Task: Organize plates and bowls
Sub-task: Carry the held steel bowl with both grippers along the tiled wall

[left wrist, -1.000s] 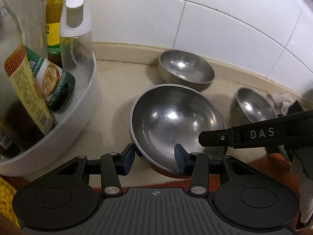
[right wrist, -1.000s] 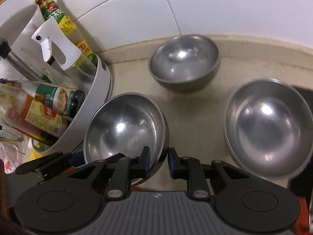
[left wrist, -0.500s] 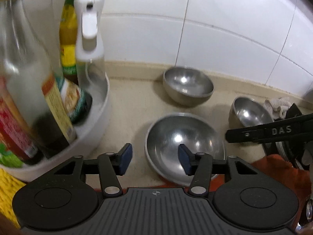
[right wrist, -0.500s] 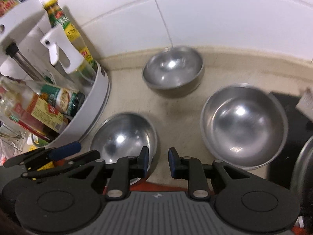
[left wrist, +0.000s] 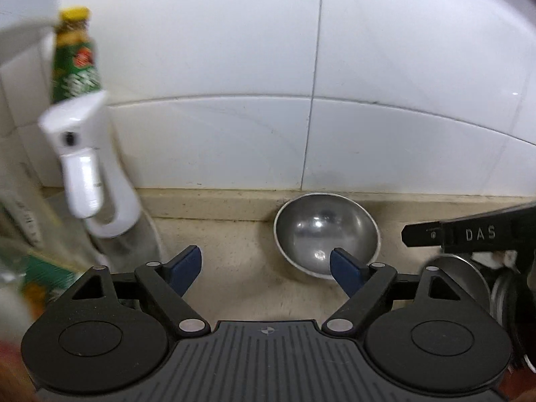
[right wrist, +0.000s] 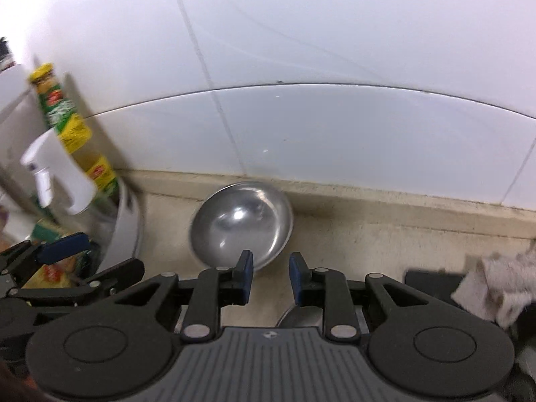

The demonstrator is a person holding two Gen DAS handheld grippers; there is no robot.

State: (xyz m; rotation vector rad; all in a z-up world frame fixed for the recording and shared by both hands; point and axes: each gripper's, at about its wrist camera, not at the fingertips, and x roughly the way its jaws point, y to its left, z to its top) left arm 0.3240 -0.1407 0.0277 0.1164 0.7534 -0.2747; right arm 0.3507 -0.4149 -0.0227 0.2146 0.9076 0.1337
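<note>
While both grippers are held above the counter point(left wrist: 241, 288), no bowl is carried: the left gripper point(left wrist: 265, 269) is spread wide, the right gripper point(right wrist: 270, 276) parted, empty. A steel bowl point(left wrist: 326, 234) sits against the tiled wall point(left wrist: 234, 100); it is judged the likely target, calling for a rim grasp.

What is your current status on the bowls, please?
Left gripper open wide, empty. Right gripper slightly open, empty. Steel bowl upright by the wall, untouched. Spray bottle off left, not in the way.

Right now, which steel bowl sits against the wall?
The fully visible bowl ahead of the left claw; the other bowl lies nearer, mostly hidden behind that claw.
</note>
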